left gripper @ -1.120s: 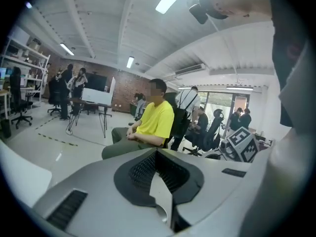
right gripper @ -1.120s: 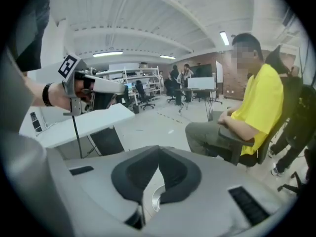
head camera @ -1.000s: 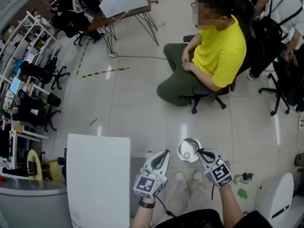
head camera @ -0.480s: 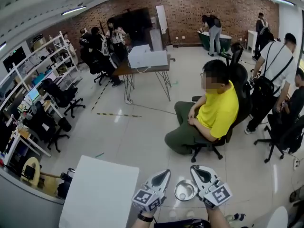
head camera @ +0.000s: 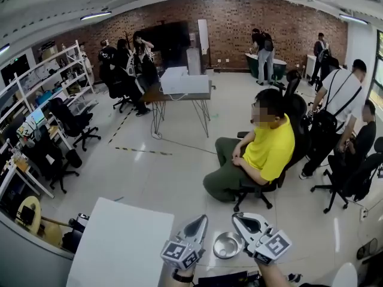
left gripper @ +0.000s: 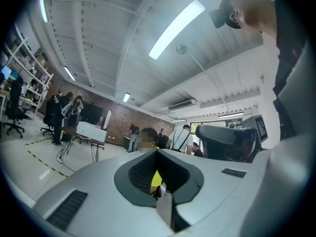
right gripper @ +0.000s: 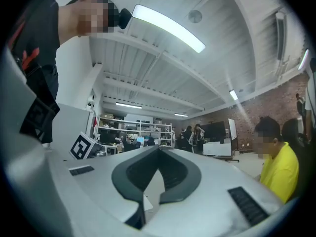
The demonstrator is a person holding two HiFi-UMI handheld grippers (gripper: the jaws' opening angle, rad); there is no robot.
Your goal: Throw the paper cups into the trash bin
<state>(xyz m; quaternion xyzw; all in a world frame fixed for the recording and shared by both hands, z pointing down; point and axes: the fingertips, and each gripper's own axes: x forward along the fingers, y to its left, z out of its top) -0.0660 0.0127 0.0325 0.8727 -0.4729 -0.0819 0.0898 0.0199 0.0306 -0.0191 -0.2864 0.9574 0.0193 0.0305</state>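
**Step in hand.** The left claw (head camera: pixel 201 220) is closed, its tips meeting with nothing between them, as the left gripper view (left gripper: pixel 157 152) confirms. The trash bin (head camera: pixel 227 245), a round metal vessel seen from above, stands on the floor at the near edge and shows between the two claws in the head view. The right claw (head camera: pixel 237 218) is likewise closed and empty, as the right gripper view (right gripper: pixel 158 150) shows. Both claws point level across the room, not down at the bin. We find no paper cups in any view. We judge that no cup is being carried, so the work is either between cups or finished; the frames do not settle which.

**Next move.** If cups remain, the operator must first look for one, then open a claw and bring it down to the cup.

**Surface and room.**
- Far left: shelving racks (head camera: pixel 36 94) with office chairs before them.
- Near left: a white bench (head camera: pixel 119 250); the part in view carries nothing we can see.
- Middle: a glossy tiled floor (head camera: pixel 167 178) with a striped tape line (head camera: pixel 139 151).
- Far middle: a desk (head camera: pixel 157 91) bearing a white box (head camera: pixel 184 82), before a brick wall (head camera: pixel 239 23).
- Right of centre: a seated person in a yellow shirt (head camera: pixel 266 154).
- Far right: standing persons (head camera: pixel 338 109).
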